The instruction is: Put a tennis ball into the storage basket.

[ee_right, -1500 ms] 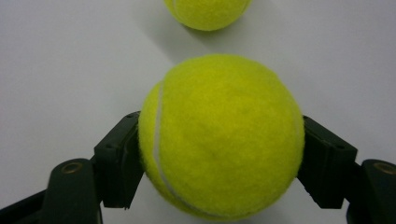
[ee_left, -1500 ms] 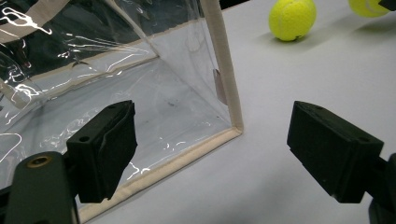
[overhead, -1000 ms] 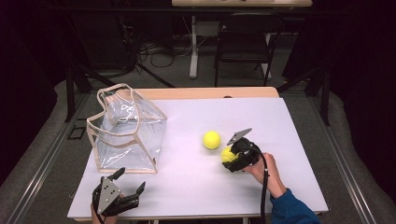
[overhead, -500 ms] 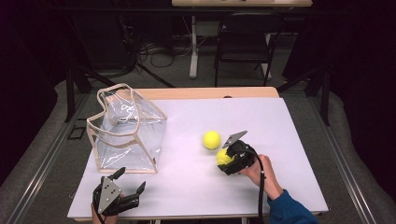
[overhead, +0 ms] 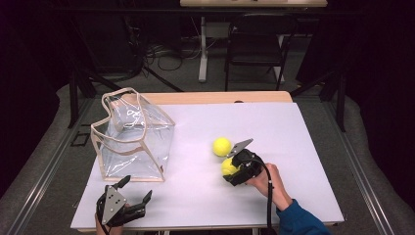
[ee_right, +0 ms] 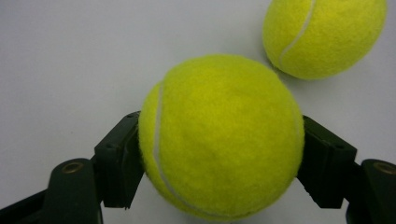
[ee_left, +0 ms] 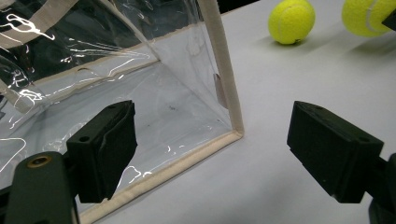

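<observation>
Right fingers point(ee_right: 219, 154) pinch a fuzzy yellow tennis ball point(ee_right: 222, 135); the clear plastic tote bag point(overhead: 132, 139) lies leftward, beside the spread left fingers point(ee_left: 224, 154).

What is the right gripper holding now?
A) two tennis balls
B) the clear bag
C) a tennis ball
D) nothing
C: the right gripper is shut on one tennis ball, a jaw pressing on each side; the other ball lies free on the table.
</observation>
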Demonstrator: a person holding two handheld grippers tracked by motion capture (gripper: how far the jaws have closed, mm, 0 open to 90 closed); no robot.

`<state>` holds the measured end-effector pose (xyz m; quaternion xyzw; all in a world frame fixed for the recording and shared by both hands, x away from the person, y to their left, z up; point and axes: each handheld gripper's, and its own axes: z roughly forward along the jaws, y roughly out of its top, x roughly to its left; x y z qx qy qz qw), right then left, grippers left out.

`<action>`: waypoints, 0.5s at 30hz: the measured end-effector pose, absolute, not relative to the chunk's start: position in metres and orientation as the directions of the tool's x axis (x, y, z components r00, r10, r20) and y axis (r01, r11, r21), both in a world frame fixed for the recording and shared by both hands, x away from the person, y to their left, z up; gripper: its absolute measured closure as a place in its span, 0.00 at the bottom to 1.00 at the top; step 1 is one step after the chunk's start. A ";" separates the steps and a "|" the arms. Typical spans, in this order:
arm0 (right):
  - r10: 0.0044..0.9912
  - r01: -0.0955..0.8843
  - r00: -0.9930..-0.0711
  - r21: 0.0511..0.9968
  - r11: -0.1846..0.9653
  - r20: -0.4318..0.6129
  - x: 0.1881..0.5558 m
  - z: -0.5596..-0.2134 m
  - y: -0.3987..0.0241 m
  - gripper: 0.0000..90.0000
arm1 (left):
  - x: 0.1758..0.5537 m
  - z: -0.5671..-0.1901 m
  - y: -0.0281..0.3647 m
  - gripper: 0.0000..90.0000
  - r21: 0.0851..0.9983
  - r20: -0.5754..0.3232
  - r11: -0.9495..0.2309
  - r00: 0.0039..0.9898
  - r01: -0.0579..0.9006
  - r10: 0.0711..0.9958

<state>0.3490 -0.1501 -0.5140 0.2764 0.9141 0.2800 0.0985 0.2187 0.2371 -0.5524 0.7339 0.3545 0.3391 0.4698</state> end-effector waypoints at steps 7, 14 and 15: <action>0.556 0.445 -0.831 0.570 0.690 -0.025 0.348 -0.512 -0.147 0.29 | 0.219 -0.553 0.237 0.18 0.931 0.163 -0.305 0.518 0.202 0.840; 0.545 0.435 -0.838 0.571 0.696 -0.025 0.347 -0.514 -0.141 0.29 | 0.219 -0.552 0.237 0.18 0.931 0.166 -0.307 0.518 0.199 0.839; 0.546 0.437 -0.838 0.572 0.695 -0.023 0.346 -0.514 -0.141 0.29 | 0.219 -0.552 0.237 0.18 0.931 0.166 -0.307 0.518 0.198 0.839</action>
